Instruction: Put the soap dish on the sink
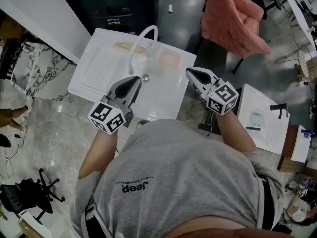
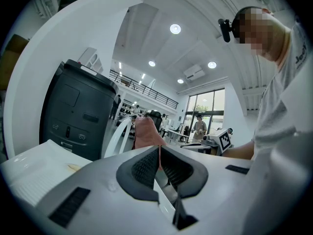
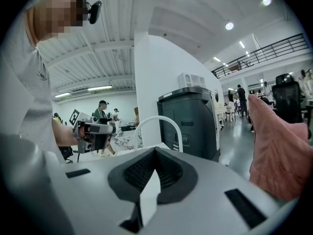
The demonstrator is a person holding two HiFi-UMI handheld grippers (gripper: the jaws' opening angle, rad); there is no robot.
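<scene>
Hovering near the faucet (image 1: 140, 36), left gripper (image 1: 135, 79) and right gripper (image 1: 188, 72) both have jaws closed, holding nothing. Soap dish (image 1: 168, 59) sits on the sink (image 1: 94, 71) rim, just right of the faucet.

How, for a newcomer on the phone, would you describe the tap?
Find the white sink with the ribbed drainboard before the person. Near its middle rises the tap, a thin white tube. It alone arches upward; the yellowish piece and the pinkish piece nearby lie flat.
</scene>
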